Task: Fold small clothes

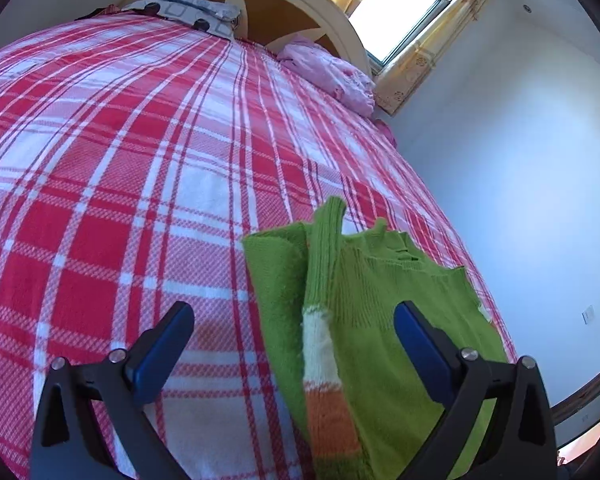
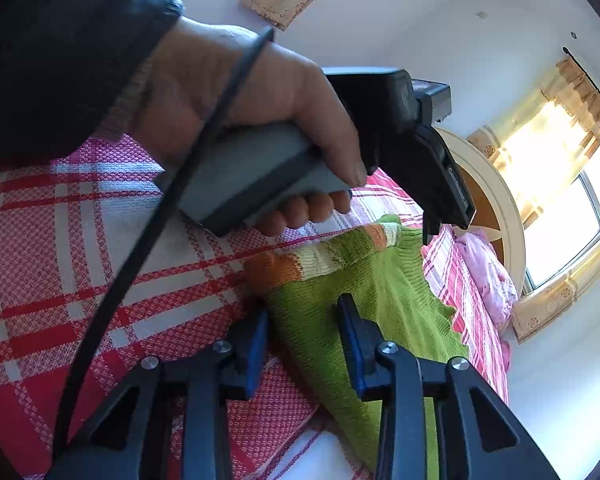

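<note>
Green knit sweater (image 1: 380, 312), partly folded, lies near the right edge of the plaid bedspread (image 1: 120, 160). Likely soft, light and limp; best pinched at hem or sleeve (image 1: 320, 340). Left gripper (image 1: 296, 344) wide open, empty, straddling the sleeve. Right gripper (image 2: 304, 340) partly open around a sweater corner, pads apparently not pressing. Open bedspread leftward; the bed edge lies close on the right.

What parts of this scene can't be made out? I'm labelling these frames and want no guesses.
- Green sweater: its near end is cut off by the bottom edge in the left wrist view.
- Right gripper: whether its pads press the sweater cannot be told; the knit hides the contact.
- Left gripper: in the right wrist view, its fingertips sit behind its own body.
- Window: overexposed.
</note>
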Motion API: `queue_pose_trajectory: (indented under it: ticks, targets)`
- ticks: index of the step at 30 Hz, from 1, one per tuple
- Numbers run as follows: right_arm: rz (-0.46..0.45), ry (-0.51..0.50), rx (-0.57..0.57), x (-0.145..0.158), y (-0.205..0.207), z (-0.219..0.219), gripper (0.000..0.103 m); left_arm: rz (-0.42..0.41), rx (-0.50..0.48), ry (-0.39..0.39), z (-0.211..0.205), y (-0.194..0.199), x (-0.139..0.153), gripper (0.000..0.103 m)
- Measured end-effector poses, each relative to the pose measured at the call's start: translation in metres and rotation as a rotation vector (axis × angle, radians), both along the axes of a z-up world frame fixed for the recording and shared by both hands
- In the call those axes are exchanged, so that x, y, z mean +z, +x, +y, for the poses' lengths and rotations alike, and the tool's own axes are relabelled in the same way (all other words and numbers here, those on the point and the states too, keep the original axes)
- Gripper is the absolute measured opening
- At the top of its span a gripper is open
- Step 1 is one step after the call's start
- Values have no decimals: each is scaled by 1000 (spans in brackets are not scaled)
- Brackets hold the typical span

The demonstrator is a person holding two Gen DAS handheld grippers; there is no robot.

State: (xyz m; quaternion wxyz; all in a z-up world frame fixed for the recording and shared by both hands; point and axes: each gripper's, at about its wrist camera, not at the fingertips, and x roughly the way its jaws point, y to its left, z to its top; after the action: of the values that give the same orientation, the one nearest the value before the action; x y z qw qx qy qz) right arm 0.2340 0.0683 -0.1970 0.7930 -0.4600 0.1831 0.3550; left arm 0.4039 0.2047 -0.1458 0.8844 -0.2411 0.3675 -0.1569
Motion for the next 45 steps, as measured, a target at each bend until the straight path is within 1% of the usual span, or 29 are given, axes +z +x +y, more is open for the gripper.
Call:
queue_pose_trajectory:
  ticks: [2, 3, 5, 6, 7, 8, 9, 10, 11, 12, 13, 14, 15, 17, 26, 29, 31, 34, 36, 38, 40, 45]
  targets:
    - [-8, -1, 2, 0, -4, 1, 33, -3, -11, 7, -2, 3, 0, 98]
    - [-11, -2, 2, -1, -7, 1, 33, 1, -22, 1, -4, 5, -2, 93]
    - [-12, -3, 1, 0, -9, 2, 33, 16, -46, -4, -7, 12, -5, 87]
    - [-13, -3, 1, 0, -10, 2, 33, 20, -52, -2, -8, 14, -6, 87]
    - [-15, -3, 1, 0, -15, 3, 33, 19, -56, -7, -8, 16, -7, 84]
    - [-18, -4, 1, 0, -16, 3, 33, 17, -63, -15, -9, 18, -7, 72]
    - [-22, -5, 1, 0, -23, 3, 33, 25, -70, -26, -9, 20, -8, 58]
    - [-25, -5, 2, 0, -25, 3, 32, 40, -73, -42, -8, 22, -12, 49]
    - [-26, -8, 5, 0, -26, 3, 29, 45, -79, -57, -6, 22, -15, 25]
    - [-26, -11, 8, 0, -28, 5, 19, 49, -91, -104, -2, 22, -19, 17]
    - [-29, -22, 17, -2, -32, 6, 9, 46, -86, -126, 0, 22, -20, 17]
    - [-37, -32, 18, -4, -35, 8, 6, 46, -80, -157, 5, 21, -21, 17]
    - [-44, -40, 21, -5, -38, 9, 6, 58, -76, -195, 10, 21, -25, 17]
    - [-38, -35, 19, -4, -40, 9, 6, 70, -72, -220, 12, 22, -27, 16]
    - [33, 27, 11, 11, -39, 0, 6, 82, -75, -284, 18, 20, -30, 15]
    - [83, 86, 4, 25, -33, -9, 6, 95, -67, -300, 19, 18, -28, 14]
    - [119, 141, -17, 38, -27, -17, 6, 91, -62, -335, 20, 15, -25, 14]
    - [152, 213, -44, 54, -20, -32, 6, 86, -35, -427, 24, 8, -22, 14]
    - [169, 255, -60, 63, -17, -42, 6, 77, -21, -458, 26, 4, -19, 14]
    - [184, 290, -79, 72, -12, -53, 6, 71, -8, -453, 22, 3, -14, 14]
    - [209, 321, -96, 78, -6, -62, 6, 83, 11, -448, 18, 2, -12, 14]
    - [259, 388, -124, 87, 2, -80, 6, 81, 36, -507, 12, 5, -8, 14]
